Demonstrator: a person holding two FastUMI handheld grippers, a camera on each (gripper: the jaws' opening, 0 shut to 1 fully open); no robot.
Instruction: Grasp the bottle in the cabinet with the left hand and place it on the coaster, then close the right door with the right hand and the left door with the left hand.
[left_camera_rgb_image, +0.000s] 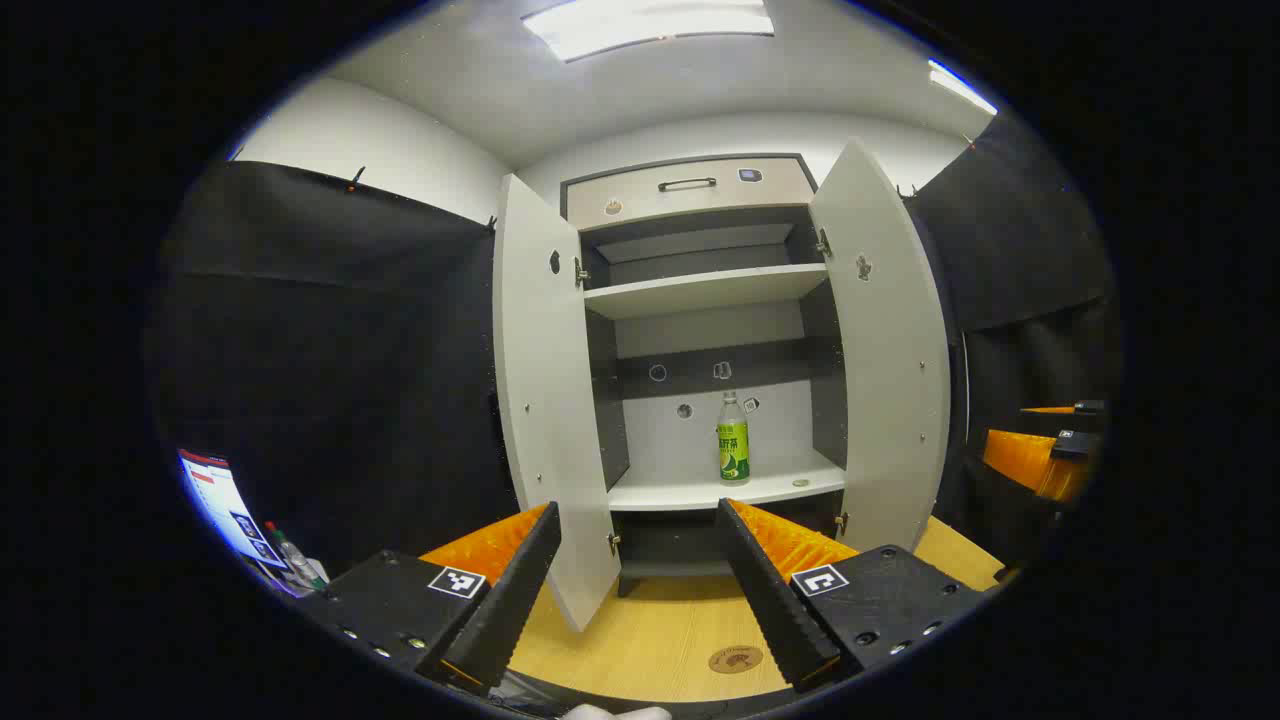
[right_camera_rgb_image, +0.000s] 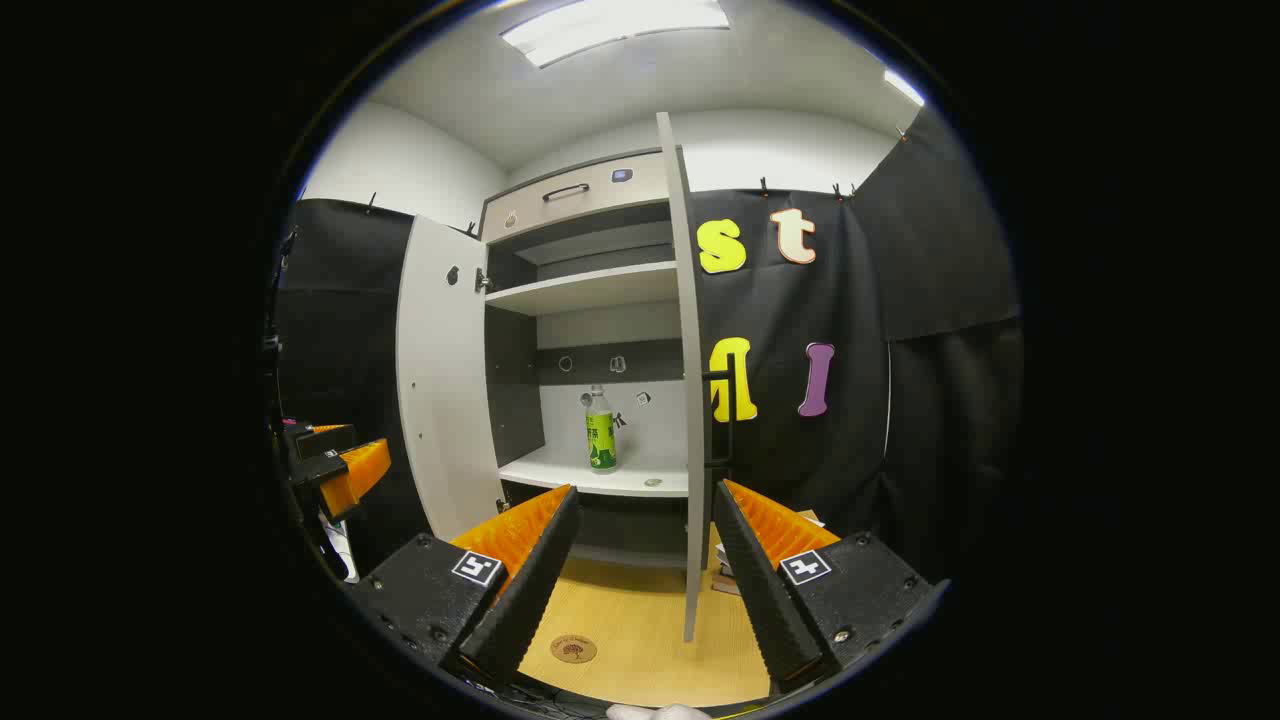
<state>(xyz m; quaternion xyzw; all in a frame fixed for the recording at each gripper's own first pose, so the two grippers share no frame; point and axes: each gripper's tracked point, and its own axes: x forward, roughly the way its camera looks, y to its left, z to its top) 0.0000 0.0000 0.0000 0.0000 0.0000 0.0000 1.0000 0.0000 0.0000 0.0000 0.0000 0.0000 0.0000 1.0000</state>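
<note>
on the cabinet (left_camera_rgb_image: 880, 330) shelf, bottle (left_camera_rgb_image: 733, 440) stands upright, cap up.

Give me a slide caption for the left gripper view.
Open tool faces the open cabinet; bottle on its shelf.

Both grippers are hovering level: the left gripper (left_camera_rgb_image: 637, 585) and right gripper (right_camera_rgb_image: 640, 570) are gaping wide, holding nothing.

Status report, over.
Both tools open, left tool, right tool. Bottle upright on cabinet shelf, ungrasped. Coaster bare. Both doors open, path clear.
</note>
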